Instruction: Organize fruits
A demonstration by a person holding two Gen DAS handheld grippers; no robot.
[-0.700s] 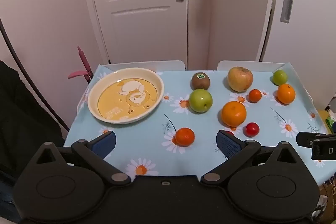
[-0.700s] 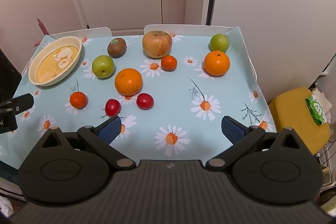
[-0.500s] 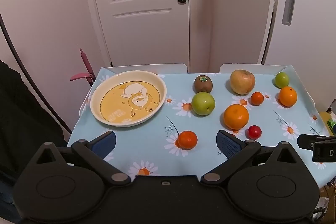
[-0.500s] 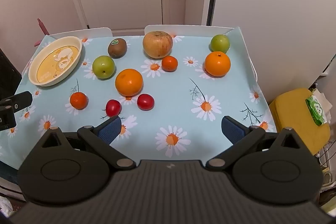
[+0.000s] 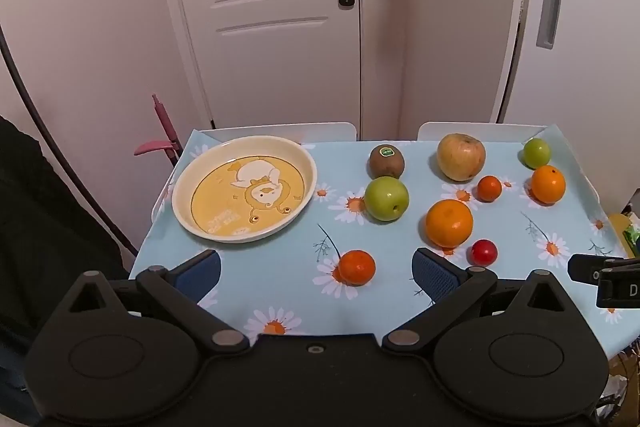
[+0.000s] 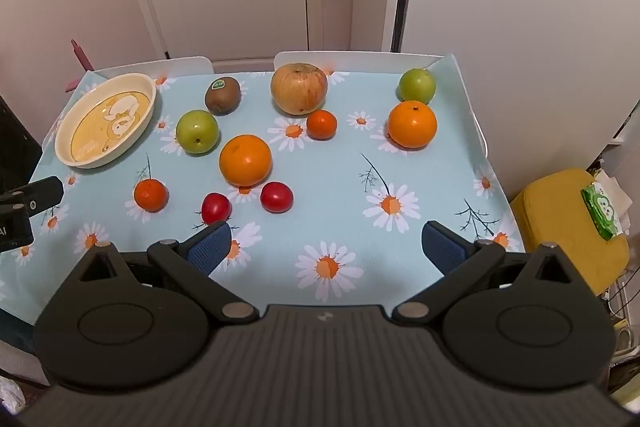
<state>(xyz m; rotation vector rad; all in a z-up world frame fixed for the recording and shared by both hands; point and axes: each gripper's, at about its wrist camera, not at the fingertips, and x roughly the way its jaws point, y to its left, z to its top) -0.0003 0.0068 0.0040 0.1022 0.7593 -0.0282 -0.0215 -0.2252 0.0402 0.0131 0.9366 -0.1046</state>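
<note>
Evidently nothing is sorted yet: from the left wrist, the left gripper (image 5: 316,271) hangs wide apart and empty, the plate (image 5: 182,183) bare. From the right wrist, the right gripper (image 6: 326,243) gapes too, fruits (image 6: 245,159) scattered across the desk (image 6: 420,167).

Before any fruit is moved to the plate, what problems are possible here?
1. The fruits are round and lie loose on the smooth daisy-print tablecloth; a nudge may roll them, and the small green apple sits near the far right corner.
2. The two red cherry tomatoes are small and probably soft; the right gripper, now open, may squash or miss them.
3. The shallow yellow cartoon plate may let piled fruit roll out.
</note>
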